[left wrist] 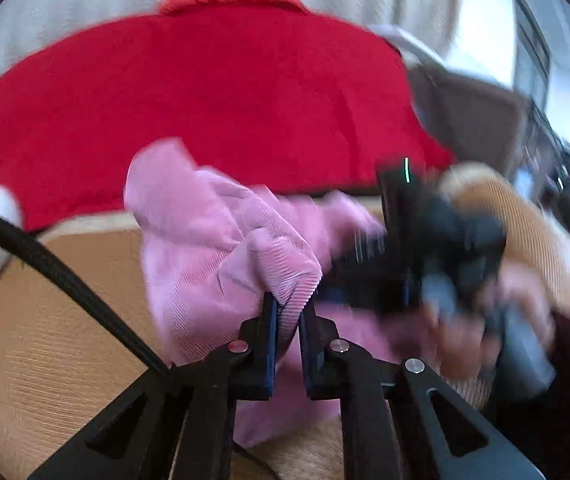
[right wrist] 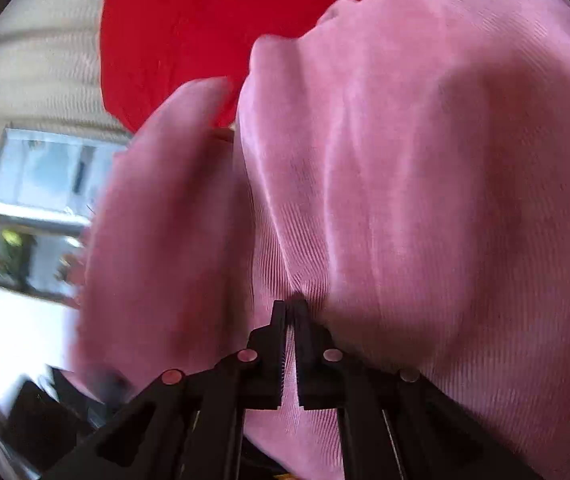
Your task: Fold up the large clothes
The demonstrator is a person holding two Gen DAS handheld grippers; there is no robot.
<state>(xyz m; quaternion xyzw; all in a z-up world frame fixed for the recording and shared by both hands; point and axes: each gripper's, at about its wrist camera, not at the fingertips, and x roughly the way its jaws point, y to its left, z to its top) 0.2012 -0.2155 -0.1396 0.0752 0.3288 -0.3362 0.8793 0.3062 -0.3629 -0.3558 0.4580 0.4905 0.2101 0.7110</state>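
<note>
Pink garment lifted, bunched, no fold made; left tool and right tool each clamped on its cloth; red garment spread beyond, untouched.

light: bright daylight, window glare | blur: heavy motion smear | edges: fisheye bending, dark vignette corners
</note>
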